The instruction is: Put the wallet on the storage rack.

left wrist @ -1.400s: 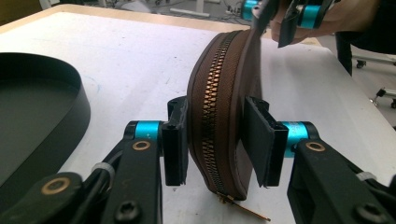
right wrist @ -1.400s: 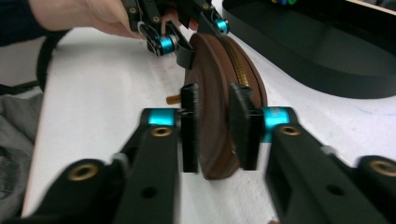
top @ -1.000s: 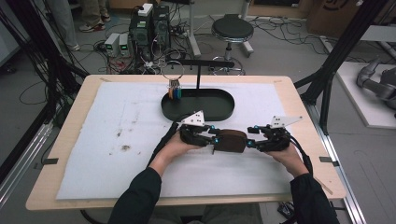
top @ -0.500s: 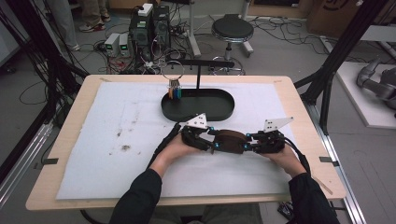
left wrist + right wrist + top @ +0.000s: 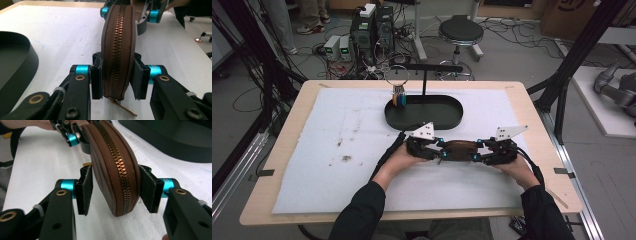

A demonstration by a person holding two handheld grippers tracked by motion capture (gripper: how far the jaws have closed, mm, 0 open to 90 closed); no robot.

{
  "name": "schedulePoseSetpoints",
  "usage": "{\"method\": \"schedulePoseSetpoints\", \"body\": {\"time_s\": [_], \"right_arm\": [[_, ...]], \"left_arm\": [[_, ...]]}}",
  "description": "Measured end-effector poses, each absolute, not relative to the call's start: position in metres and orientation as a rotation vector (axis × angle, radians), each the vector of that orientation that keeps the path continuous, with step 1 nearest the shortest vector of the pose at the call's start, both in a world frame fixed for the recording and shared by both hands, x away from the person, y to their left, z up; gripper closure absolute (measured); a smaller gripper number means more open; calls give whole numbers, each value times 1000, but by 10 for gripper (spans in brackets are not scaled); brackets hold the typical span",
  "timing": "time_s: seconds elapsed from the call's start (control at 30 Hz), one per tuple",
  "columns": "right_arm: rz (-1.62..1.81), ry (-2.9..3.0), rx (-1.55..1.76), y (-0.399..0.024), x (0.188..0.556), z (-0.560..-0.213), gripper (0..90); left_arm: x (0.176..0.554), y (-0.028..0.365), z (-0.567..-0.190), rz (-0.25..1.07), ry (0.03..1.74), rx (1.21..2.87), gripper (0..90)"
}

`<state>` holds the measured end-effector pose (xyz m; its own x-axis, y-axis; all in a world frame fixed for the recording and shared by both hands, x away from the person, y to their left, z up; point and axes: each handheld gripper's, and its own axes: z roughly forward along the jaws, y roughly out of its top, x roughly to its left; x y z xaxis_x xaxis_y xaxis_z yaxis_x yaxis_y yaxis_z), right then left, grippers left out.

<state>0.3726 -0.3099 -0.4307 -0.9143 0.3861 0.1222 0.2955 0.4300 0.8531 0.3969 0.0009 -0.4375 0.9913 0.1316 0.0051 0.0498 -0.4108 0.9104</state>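
- High view: a brown zipped pouch (image 5: 460, 149) sits on the white mat of the counter (image 5: 287, 200), between the left tongs (image 5: 438, 149) and right tongs (image 5: 481, 150), just in front of a black oval tray (image 5: 452, 119). No readable writing; the coloured items at the tray's rim are too small to name.
- Left gripper view: the left tongs have just been closing and clamp the pouch's end; its zip pull (image 5: 123, 106) pokes out below. The far end is cut off.
- Right gripper view: the right tongs have just been opening; they seem to stand slightly off the pouch.
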Motion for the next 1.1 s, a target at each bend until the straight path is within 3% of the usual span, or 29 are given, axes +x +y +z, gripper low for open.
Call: {"method": "schedulePoseSetpoints", "body": {"time_s": [0.27, 1.1], "right_arm": [[1556, 2514, 687, -318, 373, -426, 406], [1513, 2183, 989, -347, 376, -415, 405]], "left_arm": [[399, 7, -434, 91, 158, 1991, 683], [396, 64, -382, 274, 334, 1856, 687]]}}
